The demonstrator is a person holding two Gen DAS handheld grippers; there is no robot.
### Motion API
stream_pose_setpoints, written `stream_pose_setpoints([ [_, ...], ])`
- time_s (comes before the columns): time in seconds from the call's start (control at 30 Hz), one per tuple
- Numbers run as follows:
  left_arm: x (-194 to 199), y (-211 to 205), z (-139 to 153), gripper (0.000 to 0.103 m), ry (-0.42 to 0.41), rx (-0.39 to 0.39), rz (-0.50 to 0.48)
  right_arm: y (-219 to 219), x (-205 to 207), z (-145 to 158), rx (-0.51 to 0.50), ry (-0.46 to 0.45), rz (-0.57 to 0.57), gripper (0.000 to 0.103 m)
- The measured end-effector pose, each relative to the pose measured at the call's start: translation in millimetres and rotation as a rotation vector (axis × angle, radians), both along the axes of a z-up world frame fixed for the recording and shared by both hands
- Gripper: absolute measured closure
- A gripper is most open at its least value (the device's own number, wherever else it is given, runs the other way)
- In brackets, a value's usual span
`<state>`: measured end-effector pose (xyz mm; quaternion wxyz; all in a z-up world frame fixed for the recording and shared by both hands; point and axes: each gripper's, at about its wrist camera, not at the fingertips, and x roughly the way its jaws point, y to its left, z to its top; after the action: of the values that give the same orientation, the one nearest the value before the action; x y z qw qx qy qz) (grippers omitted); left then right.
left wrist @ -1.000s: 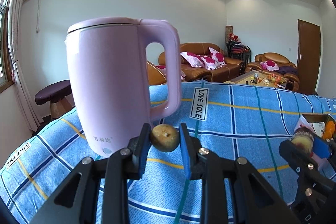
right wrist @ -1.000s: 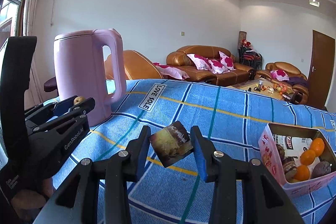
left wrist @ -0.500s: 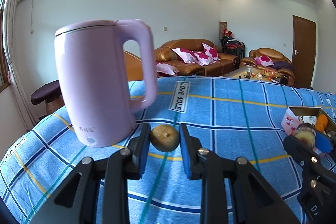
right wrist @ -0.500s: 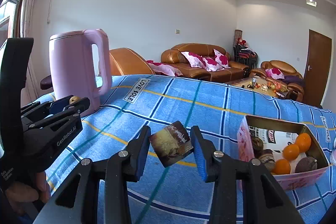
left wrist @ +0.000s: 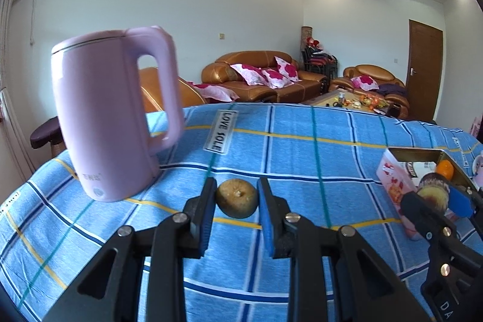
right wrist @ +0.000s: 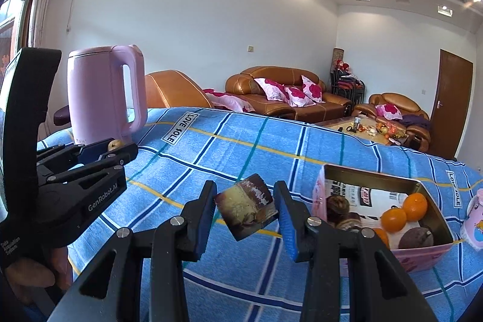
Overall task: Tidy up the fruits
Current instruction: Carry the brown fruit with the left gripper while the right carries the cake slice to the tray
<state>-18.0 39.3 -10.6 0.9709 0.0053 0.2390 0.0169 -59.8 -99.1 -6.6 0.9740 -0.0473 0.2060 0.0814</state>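
My left gripper [left wrist: 237, 198] is shut on a small round brown fruit [left wrist: 237, 199] and holds it above the blue checked cloth. My right gripper [right wrist: 246, 205] is shut on a cut fruit piece [right wrist: 246, 205] with yellow flesh and dark skin. Both show in the other view: the left gripper [right wrist: 113, 145] at left, the right gripper [left wrist: 434, 195] at right. A pink box [right wrist: 320, 192] at right holds oranges [right wrist: 404, 212] and dark fruits [right wrist: 416, 237]. It also shows in the left wrist view [left wrist: 395, 183], beyond the right gripper.
A tall pink kettle [left wrist: 105, 116] stands on the cloth at left, close to my left gripper; it also shows in the right wrist view [right wrist: 99, 92]. A small pink item [right wrist: 475, 219] lies right of the box. Sofas and a coffee table stand beyond the cloth.
Both grippers have moved right, away from the kettle and nearer the box, each still holding its fruit. The box looks larger in both views.
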Motion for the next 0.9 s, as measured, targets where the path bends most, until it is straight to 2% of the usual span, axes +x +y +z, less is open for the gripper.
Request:
stream_pose_setpoints([
  [0.9,-3.4,-69.2,-0.3,0.074,0.026,-0.011,-0.076,-80.5,-12.3,1.1,0.002,-0.012,-0.107,0.061],
])
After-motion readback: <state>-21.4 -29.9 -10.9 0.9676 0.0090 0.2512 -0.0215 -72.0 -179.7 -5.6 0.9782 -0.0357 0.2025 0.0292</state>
